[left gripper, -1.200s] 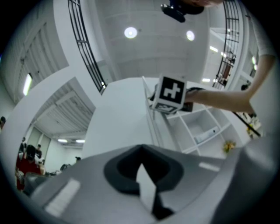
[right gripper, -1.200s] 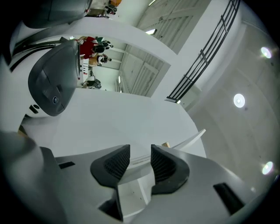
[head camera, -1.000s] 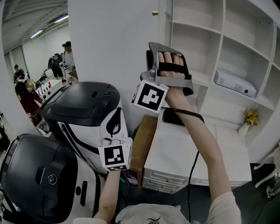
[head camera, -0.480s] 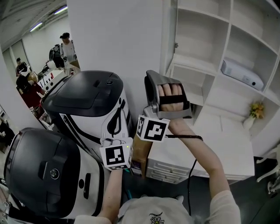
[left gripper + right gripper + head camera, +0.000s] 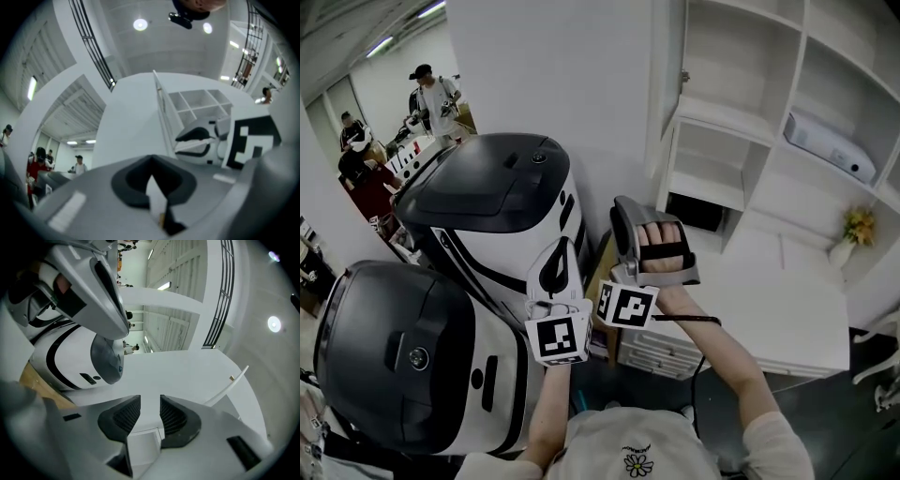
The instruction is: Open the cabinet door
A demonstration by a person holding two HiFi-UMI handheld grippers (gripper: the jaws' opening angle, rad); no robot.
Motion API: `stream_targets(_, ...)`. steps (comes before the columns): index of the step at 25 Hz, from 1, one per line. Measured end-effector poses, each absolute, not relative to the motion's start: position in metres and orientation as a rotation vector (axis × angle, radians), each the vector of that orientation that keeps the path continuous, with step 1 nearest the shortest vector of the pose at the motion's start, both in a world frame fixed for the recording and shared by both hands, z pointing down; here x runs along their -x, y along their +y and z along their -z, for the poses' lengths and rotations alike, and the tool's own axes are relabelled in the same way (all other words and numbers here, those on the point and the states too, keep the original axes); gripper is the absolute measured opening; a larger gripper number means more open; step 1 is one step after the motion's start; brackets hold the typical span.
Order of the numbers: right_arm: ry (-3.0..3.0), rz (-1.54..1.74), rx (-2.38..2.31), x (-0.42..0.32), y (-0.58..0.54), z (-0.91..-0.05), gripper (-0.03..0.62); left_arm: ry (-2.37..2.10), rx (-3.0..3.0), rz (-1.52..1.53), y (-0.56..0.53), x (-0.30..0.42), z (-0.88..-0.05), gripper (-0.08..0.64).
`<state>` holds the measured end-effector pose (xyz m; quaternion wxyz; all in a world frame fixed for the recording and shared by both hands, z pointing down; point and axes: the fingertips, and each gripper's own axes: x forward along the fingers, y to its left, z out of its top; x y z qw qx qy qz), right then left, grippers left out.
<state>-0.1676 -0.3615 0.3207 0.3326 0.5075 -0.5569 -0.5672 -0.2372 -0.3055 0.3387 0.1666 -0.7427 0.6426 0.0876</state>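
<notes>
Shelving (image 5: 769,122) fills the upper right of the head view: white, matt, flat boards cut into square open compartments. Cabinet door (image 5: 667,56) is a thin flat white slab w/ a small knob (image 5: 683,77). It stands swung out at the shelving's left edge, just beside a broad plain white wall (image 5: 553,75), so the compartments are exposed. In the right gripper view the cabinet door (image 5: 227,383) shows nearly edge-on, a slim pale strip w/ the knob (image 5: 231,378) near its end.

Below the shelves is a low white drawer unit (image 5: 787,319) w/ a smooth top. One shelf holds a boxy white device (image 5: 830,148); yellow flowers (image 5: 860,228) stand at lower right. On the left are two rounded machines, each a glossy black domed lid over a white shell: far machine (image 5: 492,192) and near machine (image 5: 394,361). People (image 5: 431,94) stand far back, upper left.

Right gripper (image 5: 630,220) is a grey moulded shell w/ a hand (image 5: 661,246) strapped in. In its own view the right gripper (image 5: 150,404) has ribbed black pads (image 5: 124,416) apart w/ a narrow gap. Nothing sits btwn them and they touch nothing.

Left gripper (image 5: 555,251) has a white-and-black body. In its own view the left gripper (image 5: 151,161) has dark pads meeting at the tips, closed on nothing. Both grippers are held low by the machines, clear of the cabinet door.
</notes>
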Motion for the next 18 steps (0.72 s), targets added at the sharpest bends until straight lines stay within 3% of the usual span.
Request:
stream_targets(5,-1.556,1.437,-1.390,0.158,-0.358,-0.319,0.121,1.845,2.133,-0.242,-0.304,0.233,-0.343,0.006)
stream_targets(9,-1.646,1.362,-1.482,0.136,-0.352,-0.312,0.055,1.820,2.119,-0.236,-0.301,0.221,-0.334,0.006)
stream_targets(18,-2.003,0.899,-1.669,0.043,-0.334,-0.316,0.021,1.719,2.223,-0.216,-0.301,0.150,-0.330,0.006)
